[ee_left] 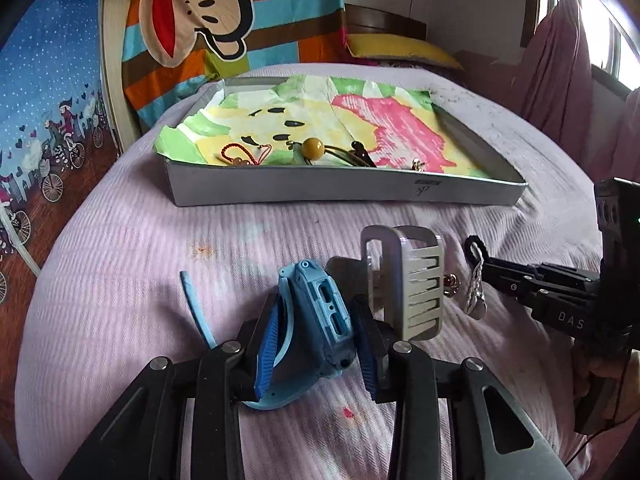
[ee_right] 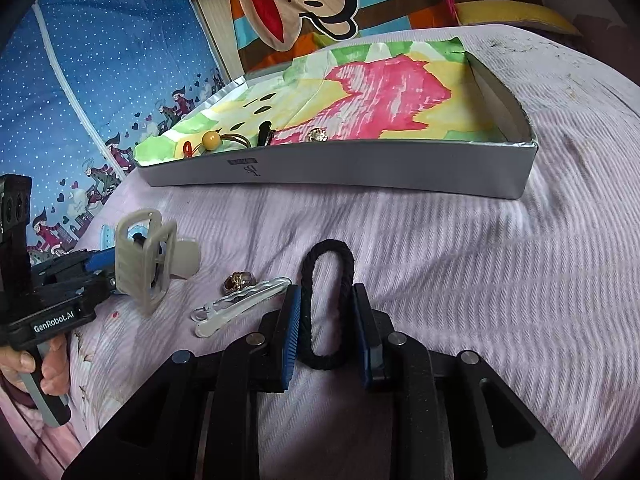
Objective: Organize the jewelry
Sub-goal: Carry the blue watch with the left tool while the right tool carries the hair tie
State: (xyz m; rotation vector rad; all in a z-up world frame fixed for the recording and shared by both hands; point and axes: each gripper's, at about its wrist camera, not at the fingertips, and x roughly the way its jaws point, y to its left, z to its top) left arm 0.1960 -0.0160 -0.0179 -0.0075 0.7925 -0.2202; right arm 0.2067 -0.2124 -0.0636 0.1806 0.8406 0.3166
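I have the left gripper (ee_left: pixel 316 344) clamped on the blue watch (ee_left: pixel 320 320), the right gripper (ee_right: pixel 330 336) closed on the black hair tie (ee_right: pixel 326 304). Several pieces sit in the tray (ee_right: pixel 360 172) at 12 o'clock; the claw clip (ee_right: pixel 144 256), white clip (ee_right: pixel 240 308) and ring (ee_right: pixel 234 282) remain.

At the bottom centre of the frame the left gripper (ee_left: pixel 316 332) is clamping a blue smartwatch (ee_left: pixel 320 312) between its blue pads. Just right of it a grey claw clip (ee_left: pixel 412 284) is standing on the pink bedspread (ee_left: pixel 120 280). The right gripper (ee_left: pixel 486 270) is reaching in from the right edge, beside a white hair clip (ee_left: pixel 476 296). A grey tray (ee_left: pixel 320 188) is lying across the upper middle.
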